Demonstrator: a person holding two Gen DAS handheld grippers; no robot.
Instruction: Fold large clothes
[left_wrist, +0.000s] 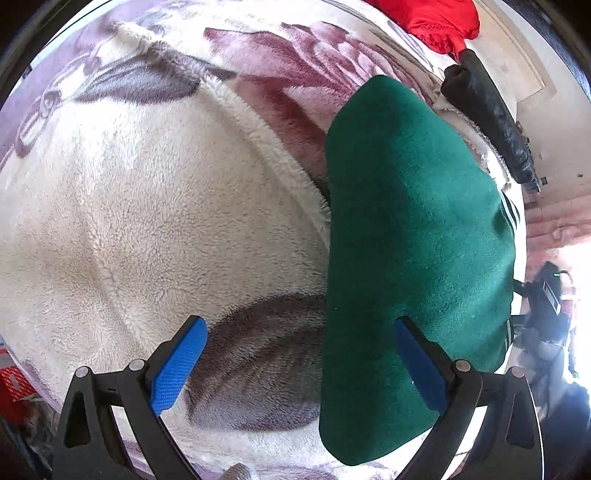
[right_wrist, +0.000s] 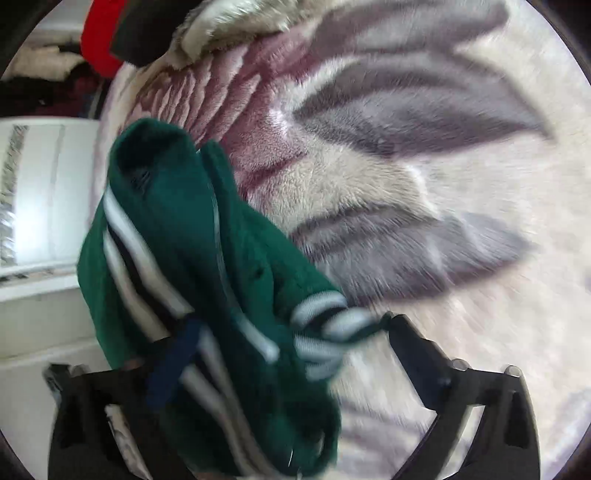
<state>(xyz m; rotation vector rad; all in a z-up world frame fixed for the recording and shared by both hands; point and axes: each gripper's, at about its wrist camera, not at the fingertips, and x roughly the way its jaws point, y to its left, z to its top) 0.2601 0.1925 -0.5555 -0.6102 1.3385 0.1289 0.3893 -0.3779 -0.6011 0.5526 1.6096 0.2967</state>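
blue-padded, my left gripper (left_wrist: 295, 369) hangs spread over the plush floral blanket (left_wrist: 129, 206), the folded green jacket (left_wrist: 413, 240) at its right finger. my right gripper (right_wrist: 280, 362) gapes wide, striped jacket cuff (right_wrist: 325, 325) loose between.

Dark green garment (right_wrist: 207, 258) with white-and-black stripes; cream blanket (left_wrist: 147, 206) with mauve-grey floral print.

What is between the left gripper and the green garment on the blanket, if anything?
Nothing visible. The left gripper is open, and the green garment already lies between its fingers on the blanket. The red cloth and black item sit beyond, out of the way.
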